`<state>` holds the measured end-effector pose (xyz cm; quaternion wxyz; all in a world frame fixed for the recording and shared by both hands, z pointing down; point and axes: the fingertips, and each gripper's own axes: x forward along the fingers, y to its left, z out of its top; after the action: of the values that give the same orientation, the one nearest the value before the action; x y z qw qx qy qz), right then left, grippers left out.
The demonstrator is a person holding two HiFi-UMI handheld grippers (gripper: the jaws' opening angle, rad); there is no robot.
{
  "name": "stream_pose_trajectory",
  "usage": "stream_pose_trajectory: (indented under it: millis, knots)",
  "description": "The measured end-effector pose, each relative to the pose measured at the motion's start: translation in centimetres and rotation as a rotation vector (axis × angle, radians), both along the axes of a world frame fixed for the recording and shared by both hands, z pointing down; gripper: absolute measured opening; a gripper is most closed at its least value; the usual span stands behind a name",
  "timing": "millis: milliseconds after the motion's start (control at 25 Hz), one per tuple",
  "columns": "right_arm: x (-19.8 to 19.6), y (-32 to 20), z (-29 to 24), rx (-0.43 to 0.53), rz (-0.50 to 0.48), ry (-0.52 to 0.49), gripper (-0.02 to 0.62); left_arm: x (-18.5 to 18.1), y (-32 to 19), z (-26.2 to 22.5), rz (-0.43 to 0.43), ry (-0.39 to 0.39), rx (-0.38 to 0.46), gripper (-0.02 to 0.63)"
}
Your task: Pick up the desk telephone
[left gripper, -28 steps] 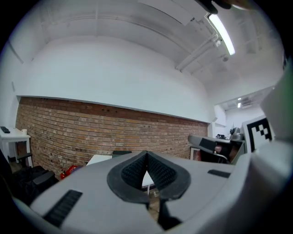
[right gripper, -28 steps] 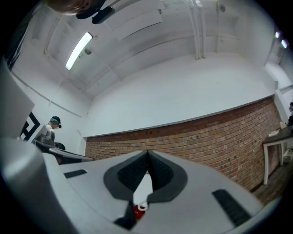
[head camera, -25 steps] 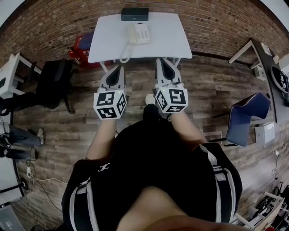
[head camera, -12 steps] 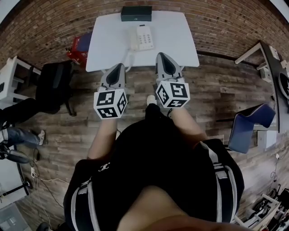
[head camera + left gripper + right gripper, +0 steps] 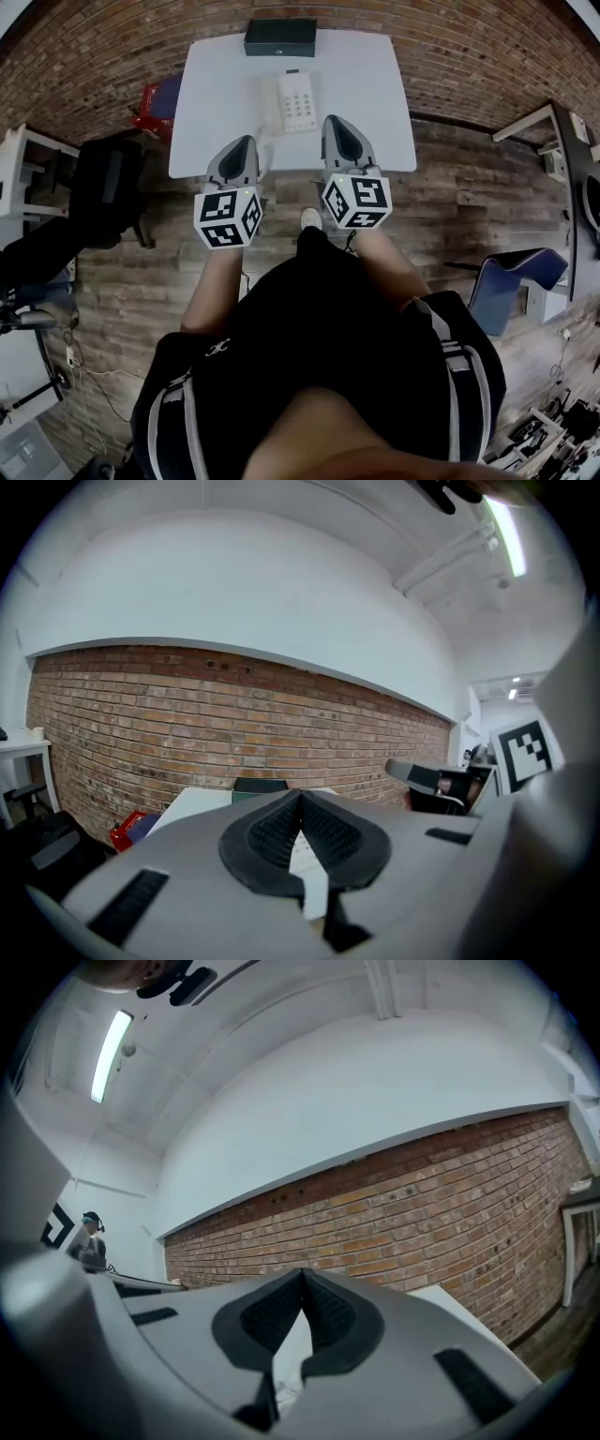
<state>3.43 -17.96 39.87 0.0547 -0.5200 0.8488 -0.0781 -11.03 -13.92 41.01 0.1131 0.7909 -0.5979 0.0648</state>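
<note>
**Both grippers clenched, short of the phone**

The phone lies in the middle of the table, keypad up, handset along its left side, just before a black box. It looks like light, hard, smooth plastic. The handset probably sits loose, so the base's long sides seem the safest hold. The left gripper and right gripper point forward side by side over the near edge, jaws closed on nothing.
</note>
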Motion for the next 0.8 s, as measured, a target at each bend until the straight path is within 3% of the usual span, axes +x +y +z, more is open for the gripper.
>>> stream_pose_trajectory:
  millis: [440, 560, 800]
  knots:
    - [0.8, -11.9, 4.2, -0.124, -0.058, 0.031, -0.002, 0.4, -11.4, 3.8, -0.035, -0.008, -0.143, 0.002]
    - [0.2, -14.3, 5.3, -0.155, -0.088, 0.043, -0.002, 0.3, -13.4, 4.8, -0.044, -0.04, -0.168, 0.002]
    - [-1.3, -16.8, 6.9, -0.191, -0.126, 0.064, -0.002, -0.4, -15.9, 6.5, -0.05, -0.01, -0.22, 0.002]
